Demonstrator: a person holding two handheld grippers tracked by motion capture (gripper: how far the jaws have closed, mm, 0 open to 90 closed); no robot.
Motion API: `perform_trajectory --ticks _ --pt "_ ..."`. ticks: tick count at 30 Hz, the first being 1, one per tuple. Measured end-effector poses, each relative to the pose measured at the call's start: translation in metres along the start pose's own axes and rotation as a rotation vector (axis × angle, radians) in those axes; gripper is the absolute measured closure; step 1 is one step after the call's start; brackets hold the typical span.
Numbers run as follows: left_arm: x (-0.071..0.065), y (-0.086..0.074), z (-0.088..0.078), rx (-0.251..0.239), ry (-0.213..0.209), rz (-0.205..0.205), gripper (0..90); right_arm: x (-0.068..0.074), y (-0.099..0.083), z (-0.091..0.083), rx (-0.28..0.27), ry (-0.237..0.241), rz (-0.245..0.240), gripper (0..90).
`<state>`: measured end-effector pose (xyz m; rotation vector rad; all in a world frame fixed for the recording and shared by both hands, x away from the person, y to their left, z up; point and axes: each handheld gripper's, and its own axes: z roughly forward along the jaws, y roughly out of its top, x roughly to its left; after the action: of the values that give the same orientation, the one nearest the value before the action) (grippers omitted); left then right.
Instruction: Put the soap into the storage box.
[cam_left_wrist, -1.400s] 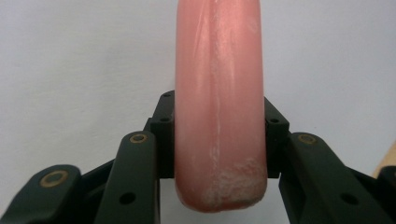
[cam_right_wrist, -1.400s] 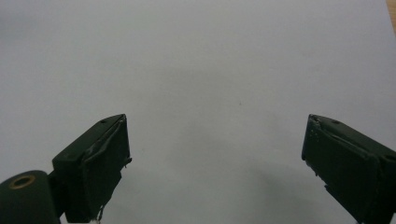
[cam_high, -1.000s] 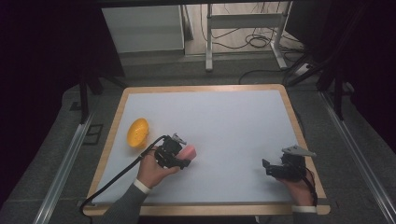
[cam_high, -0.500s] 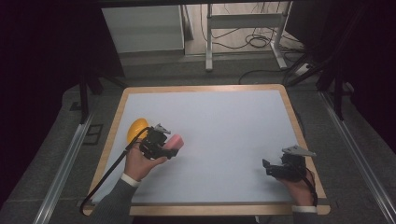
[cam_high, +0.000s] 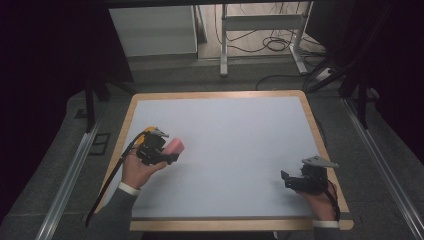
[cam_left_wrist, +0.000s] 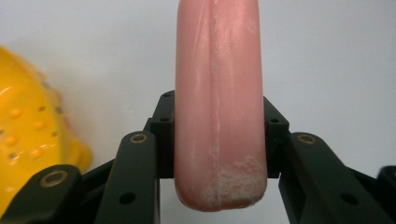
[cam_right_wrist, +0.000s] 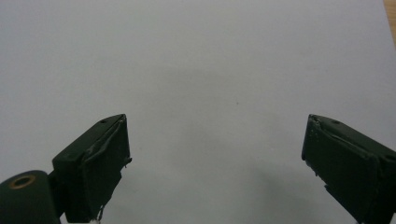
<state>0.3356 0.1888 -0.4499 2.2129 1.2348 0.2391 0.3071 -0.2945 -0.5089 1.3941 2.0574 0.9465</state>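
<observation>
1. High view puts the pale surface (cam_high: 235, 150) with its wooden rim at the middle, a person's hand at each near corner.
2. Left gripper (cam_high: 159, 149) sits over the left side of the surface, right gripper (cam_high: 306, 178) well apart at the near right, so the left is the nearer to both objects.
3. Yellow dimpled object (cam_left_wrist: 32, 135), fruit-like, lies on the surface just beside the left gripper, on its left in the left gripper view.
4. Pink sausage-shaped piece (cam_left_wrist: 218, 102) is pinched between the left jaws, its long axis running straight out from them, away from the hand.
5. Right jaws are spread wide over bare surface, with nothing between them.
6. Judged from this, any set-down turns on that outward axis.
</observation>
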Motion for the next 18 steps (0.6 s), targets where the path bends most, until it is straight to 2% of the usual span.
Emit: perform_trajectory --ticks 6,8,18 --pt "0.018 -0.005 -0.007 -0.011 0.018 -0.036 59.8 0.0 0.0 0.0 0.003 -0.004 0.001 7.4" --pt "0.022 -0.006 -0.009 -0.017 0.024 -0.057 59.8 -0.001 0.0 0.0 0.003 -0.002 0.001 7.4" --pt "0.043 -0.008 -0.016 -0.034 0.046 -0.108 59.8 -0.001 0.0 0.0 0.003 -0.005 0.006 7.4"
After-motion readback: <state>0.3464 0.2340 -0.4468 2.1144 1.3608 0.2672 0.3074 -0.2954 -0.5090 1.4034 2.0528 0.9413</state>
